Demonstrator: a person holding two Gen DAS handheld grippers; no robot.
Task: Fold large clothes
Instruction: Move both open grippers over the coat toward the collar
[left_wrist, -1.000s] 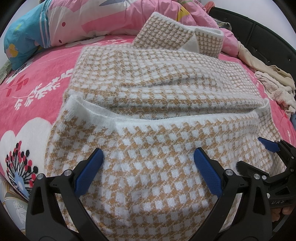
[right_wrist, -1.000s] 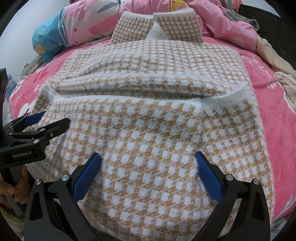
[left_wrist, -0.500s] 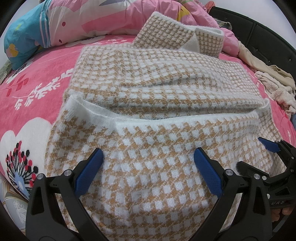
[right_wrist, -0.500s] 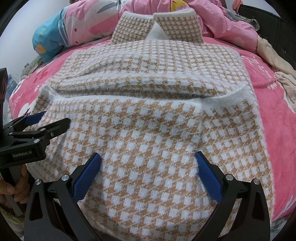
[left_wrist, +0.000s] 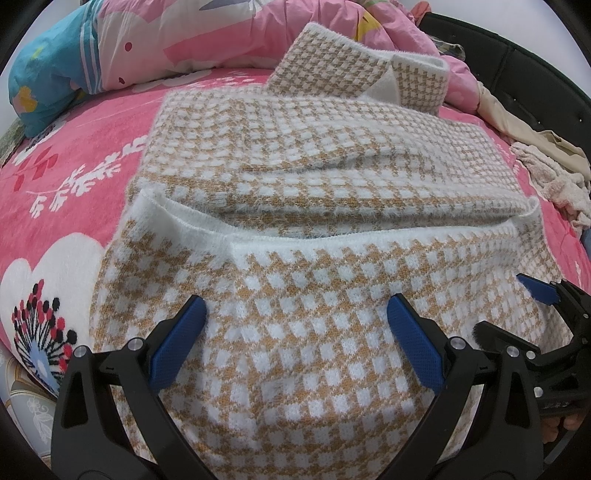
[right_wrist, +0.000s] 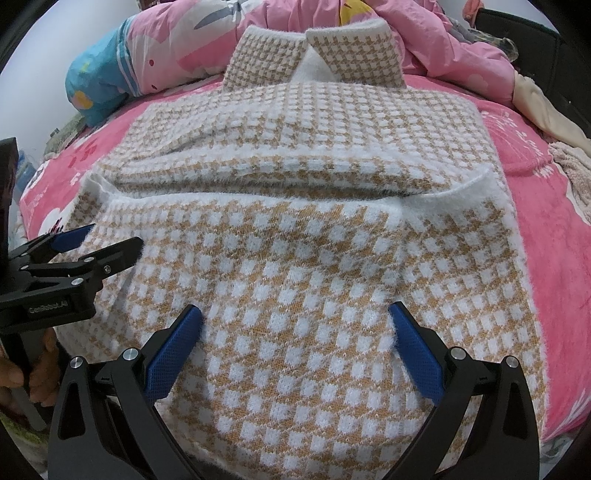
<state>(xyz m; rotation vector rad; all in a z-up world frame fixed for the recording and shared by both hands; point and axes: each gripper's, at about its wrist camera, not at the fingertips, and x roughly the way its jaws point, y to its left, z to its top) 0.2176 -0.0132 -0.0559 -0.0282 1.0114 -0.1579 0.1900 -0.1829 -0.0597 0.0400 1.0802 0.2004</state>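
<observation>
Garment: I see a tan-and-white checked fuzzy sweater (left_wrist: 332, 236) spread flat on the bed, filling the centre of both wrist views. Its collar (right_wrist: 314, 55) sits at the top centre of the right wrist view, and its hem runs off the bottom edge.

Fold state: a white-edged band (left_wrist: 369, 240) crosses the middle of the left wrist view, with a layer of checked cloth bunched just above it. I cannot tell which part of the garment that layer is.

Left gripper: I read my left gripper (left_wrist: 295, 343) at the bottom of its own view with jaws wide apart, blue pads (left_wrist: 177, 347) resting on or just over the lower sweater, nothing between them. In the right wrist view it shows at the left edge (right_wrist: 99, 243), and there too its fingers stand apart over the sweater's left side.

Right gripper: my right gripper (right_wrist: 295, 350) is at the bottom centre of its view, jaws spread and empty above the cloth. It also appears at the lower right of the left wrist view (left_wrist: 509, 314), by the sweater's edge.

Hand: fingers (right_wrist: 22, 373) wrap the left gripper's handle at the lower left of the right wrist view.

Surface: pink floral bedsheet (left_wrist: 74, 184) under the garment.

Surroundings: pink and blue quilt (left_wrist: 129, 40) heaped at the top left of the frame; beige and pale clothes (left_wrist: 543, 166) piled at the right edge.
</observation>
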